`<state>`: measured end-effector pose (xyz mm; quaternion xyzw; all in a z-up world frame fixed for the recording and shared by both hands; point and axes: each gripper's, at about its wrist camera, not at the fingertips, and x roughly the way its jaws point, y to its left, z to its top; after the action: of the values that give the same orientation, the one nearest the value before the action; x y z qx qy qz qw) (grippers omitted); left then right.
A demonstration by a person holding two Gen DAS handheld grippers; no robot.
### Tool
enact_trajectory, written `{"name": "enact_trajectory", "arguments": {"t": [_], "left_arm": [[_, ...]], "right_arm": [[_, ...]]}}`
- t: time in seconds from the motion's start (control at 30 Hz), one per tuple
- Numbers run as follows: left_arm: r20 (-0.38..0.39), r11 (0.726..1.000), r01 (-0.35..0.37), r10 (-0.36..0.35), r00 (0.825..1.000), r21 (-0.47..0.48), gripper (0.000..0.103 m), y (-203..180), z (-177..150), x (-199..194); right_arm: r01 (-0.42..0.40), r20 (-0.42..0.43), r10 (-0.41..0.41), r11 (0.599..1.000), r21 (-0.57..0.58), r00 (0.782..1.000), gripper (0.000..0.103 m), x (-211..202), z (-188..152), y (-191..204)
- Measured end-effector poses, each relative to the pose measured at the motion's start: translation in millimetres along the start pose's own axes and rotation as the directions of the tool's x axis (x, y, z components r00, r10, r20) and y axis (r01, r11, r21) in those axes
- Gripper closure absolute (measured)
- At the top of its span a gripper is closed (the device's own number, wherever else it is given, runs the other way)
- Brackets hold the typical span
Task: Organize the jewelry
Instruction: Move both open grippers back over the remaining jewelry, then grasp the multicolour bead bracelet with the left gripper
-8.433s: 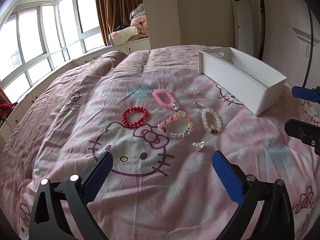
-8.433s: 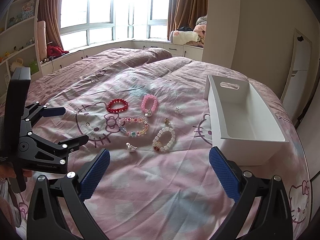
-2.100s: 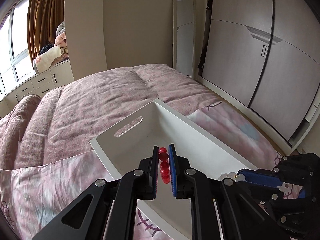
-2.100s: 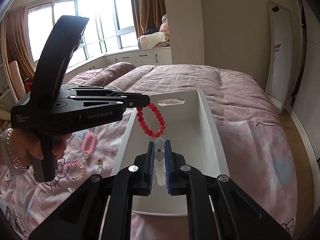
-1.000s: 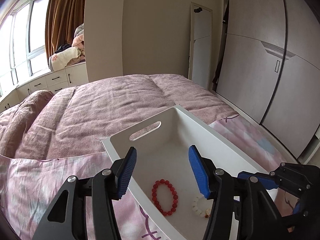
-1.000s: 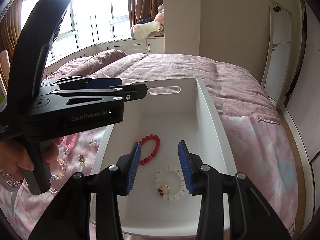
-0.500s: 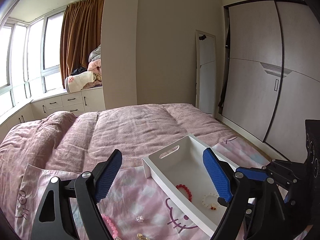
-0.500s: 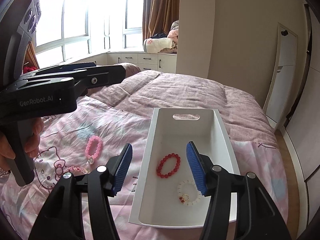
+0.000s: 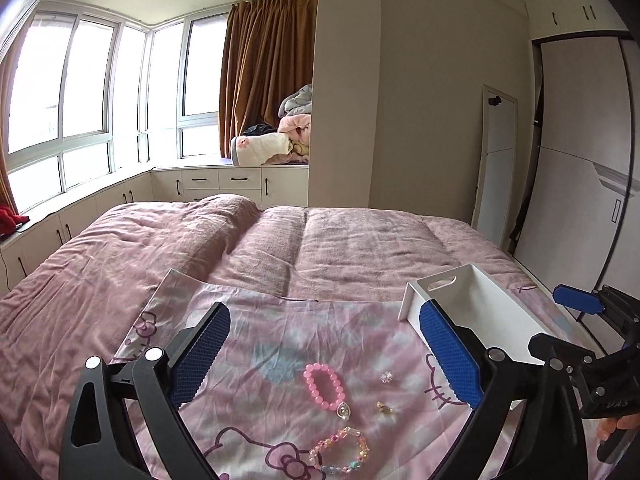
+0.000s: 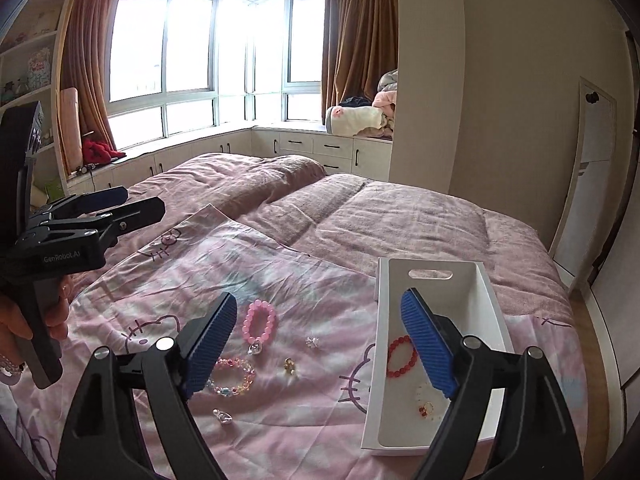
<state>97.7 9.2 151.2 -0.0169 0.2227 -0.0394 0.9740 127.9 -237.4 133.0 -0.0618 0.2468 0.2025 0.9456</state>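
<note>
Both grippers are held wide apart and empty above the bedspread (image 9: 280, 344). A pink bead bracelet (image 9: 323, 387) is seen lying straight ahead of the left gripper (image 9: 326, 356), long axis pointing away, left of the white bin (image 10: 490, 292); the right gripper (image 10: 320, 344) is judged about equally near.

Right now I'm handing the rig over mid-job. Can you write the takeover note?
Left gripper and right gripper: both open, empty, above the bed.
Done: red bracelet and white bracelet lie in the white bin.
Left on the bedspread: pink bracelet, multicolour bracelet, three small charms.
Next, probably: pink bracelet into the bin.
</note>
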Motion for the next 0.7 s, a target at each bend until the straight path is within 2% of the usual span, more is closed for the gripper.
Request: {"name": "enact_trajectory", "arguments": {"t": [0.13, 0.3, 0.57, 0.7], "left_arm": [[-0.035, 0.997, -0.022, 0.019, 0.999, -0.071, 0.006, 31, -24, -3], [-0.064, 0.990, -0.045, 0.036, 0.997, -0.136, 0.006, 51, -48, -5], [-0.132, 0.992, -0.034, 0.017, 0.991, -0.124, 0.006, 58, -77, 13], [-0.163, 0.996, -0.036, 0.022, 0.986, -0.081, 0.006, 53, -92, 27]], "right_arm": [[-0.014, -0.040, 0.014, 1.000, 0.002, 0.999, 0.020, 8, -5, 16], [-0.012, -0.079, 0.010, 1.000, -0.023, 0.997, 0.020, 18, -10, 33], [-0.040, -0.157, 0.034, 0.998, -0.039, 0.987, 0.020, 53, -23, 53], [-0.042, -0.194, 0.027, 0.996, -0.074, 0.981, 0.020, 75, -35, 64]]}}
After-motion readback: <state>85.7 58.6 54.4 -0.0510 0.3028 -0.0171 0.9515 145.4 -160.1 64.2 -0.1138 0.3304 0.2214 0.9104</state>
